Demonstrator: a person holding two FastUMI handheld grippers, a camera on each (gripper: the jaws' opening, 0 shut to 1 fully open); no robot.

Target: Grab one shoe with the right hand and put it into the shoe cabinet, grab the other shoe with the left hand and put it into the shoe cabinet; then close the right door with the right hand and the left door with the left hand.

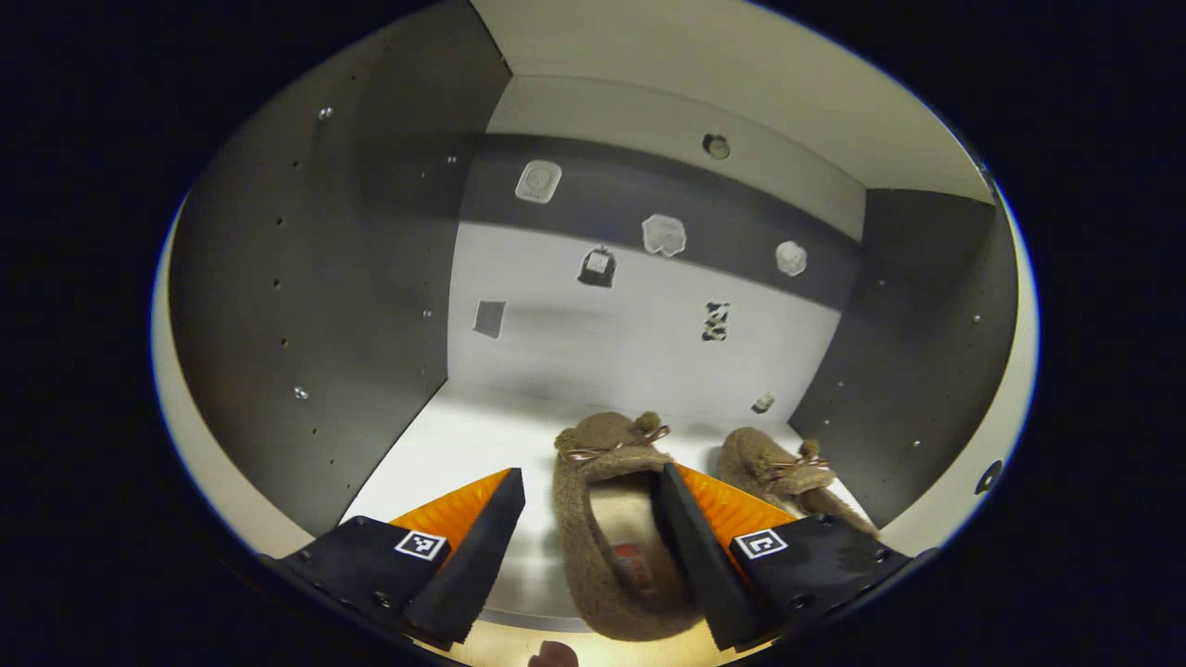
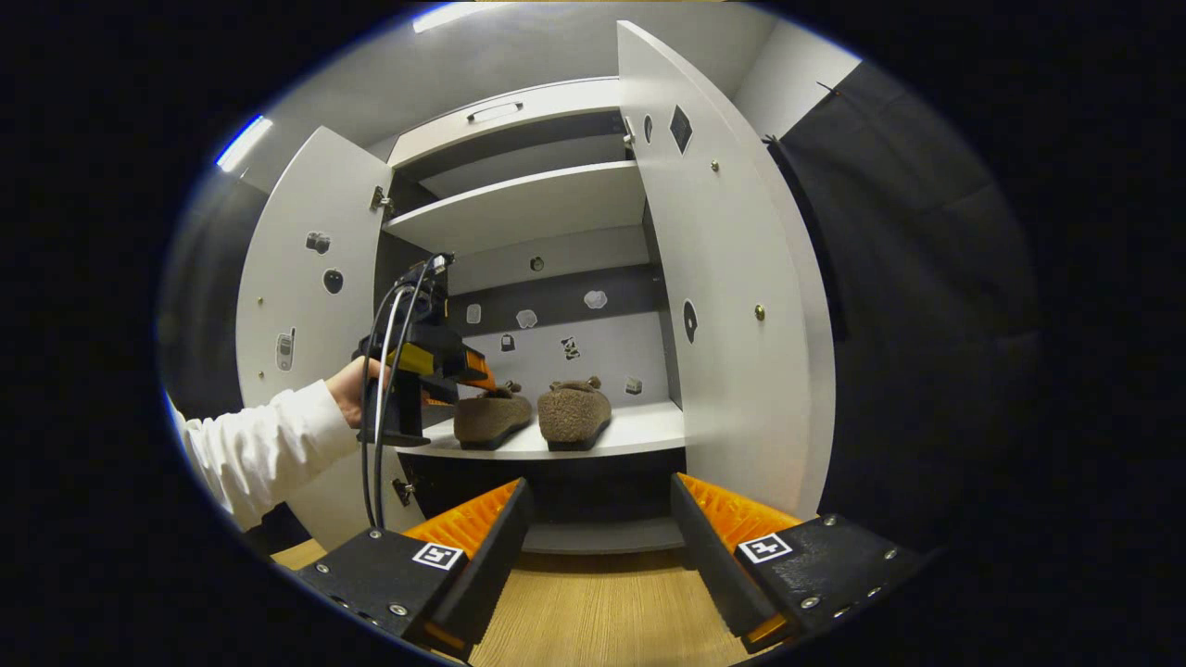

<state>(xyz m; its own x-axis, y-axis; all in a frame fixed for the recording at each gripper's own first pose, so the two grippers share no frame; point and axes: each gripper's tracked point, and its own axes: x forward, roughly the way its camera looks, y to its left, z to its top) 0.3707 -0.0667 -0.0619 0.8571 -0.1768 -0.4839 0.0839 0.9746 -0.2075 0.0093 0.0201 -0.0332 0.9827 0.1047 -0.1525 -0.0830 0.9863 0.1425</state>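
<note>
Two brown fuzzy shoes stand side by side on the white cabinet shelf, toes toward the back wall. In the left gripper view one shoe lies between my left gripper's spread fingers: the right finger overlaps its edge and the left finger stands apart from it. The second shoe sits to its right. In the right gripper view a hand in a white sleeve holds the left gripper at the heel of the left shoe, beside the right shoe. My right gripper hangs open, outside the cabinet.
Both cabinet doors stand open, the left door and the right door. An upper shelf spans above the shoes. Dark side walls close in the compartment. Wooden floor lies below the right gripper.
</note>
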